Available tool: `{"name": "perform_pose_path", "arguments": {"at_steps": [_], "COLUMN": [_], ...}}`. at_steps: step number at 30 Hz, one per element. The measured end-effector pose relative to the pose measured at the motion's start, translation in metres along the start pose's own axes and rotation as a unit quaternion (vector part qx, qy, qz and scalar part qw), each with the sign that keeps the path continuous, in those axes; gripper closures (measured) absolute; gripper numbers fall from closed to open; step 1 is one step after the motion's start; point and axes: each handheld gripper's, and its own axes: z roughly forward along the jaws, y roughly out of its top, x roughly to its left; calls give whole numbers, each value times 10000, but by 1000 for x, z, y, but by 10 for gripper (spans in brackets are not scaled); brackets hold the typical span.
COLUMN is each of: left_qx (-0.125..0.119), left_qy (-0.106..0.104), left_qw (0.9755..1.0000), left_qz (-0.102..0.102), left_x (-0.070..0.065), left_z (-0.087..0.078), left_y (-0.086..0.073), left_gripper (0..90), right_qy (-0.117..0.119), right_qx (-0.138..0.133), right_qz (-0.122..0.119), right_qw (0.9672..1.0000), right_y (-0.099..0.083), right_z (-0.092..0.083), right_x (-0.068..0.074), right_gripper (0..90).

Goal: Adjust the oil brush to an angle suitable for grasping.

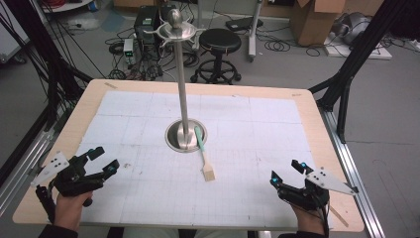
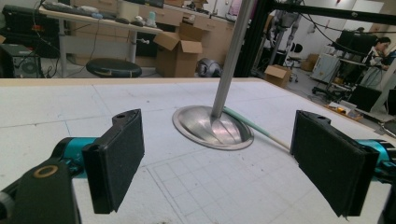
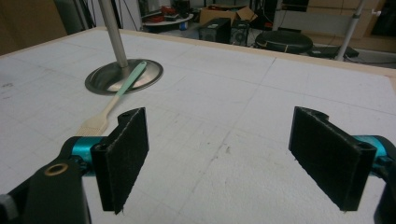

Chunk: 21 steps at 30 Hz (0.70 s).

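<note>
From above, the brush (image 1: 204,153), mint handle and pale bristles, lies with its handle tip on the stand base (image 1: 174,136). Left gripper (image 1: 105,159) and right gripper (image 1: 285,172) hover near the table edge, jaws wide, empty. Left gripper view: brush (image 2: 261,129) partly hidden (bristles behind a jaw). Right gripper view: the brush (image 3: 114,100) lies whole.

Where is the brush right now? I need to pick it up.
In the high view the brush lies mid-table, its green handle resting on the stand's round base and its bristles pointing toward the person, between the two grippers.
</note>
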Motion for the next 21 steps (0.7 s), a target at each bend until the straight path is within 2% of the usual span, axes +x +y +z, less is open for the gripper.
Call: {"name": "perform_pose_path", "arguments": {"at_steps": [5, 7, 11, 12, 15, 19, 21], "left_qx": [3, 35, 51, 39, 45, 116, 119], "left_qy": [61, 56, 50, 37, 0, -69, -67], "left_qw": [10000, 10000, 10000, 10000, 10000, 9999, 9999], "left_qz": [-65, -68, -45, -40, -41, -16, -20], "left_x": [3, 3, 1, 0, 0, -1, 0], "left_z": [2, 3, 2, 1, 2, 1, 1], "left_y": [-2, -2, -2, -2, -2, -3, -3], "left_gripper": [182, 182, 183, 183, 183, 184, 186], "right_qy": [-15, 10, 108, 216, 322, 502, 687], "right_qx": [50, 121, 138, 150, 146, 4, 112], "right_qz": [44, -67, -92, -124, -177, -131, -155], "right_qw": [10000, 9999, 9998, 9996, 9992, 9987, 9975], "right_y": [-1, -2, -1, 0, 2, 8, 11], "right_z": [0, 3, 7, 10, 11, 14, 21], "right_x": [0, -1, 3, 7, 11, 16, 19], "right_gripper": [185, 185, 189, 220, 242, 294, 397]}}
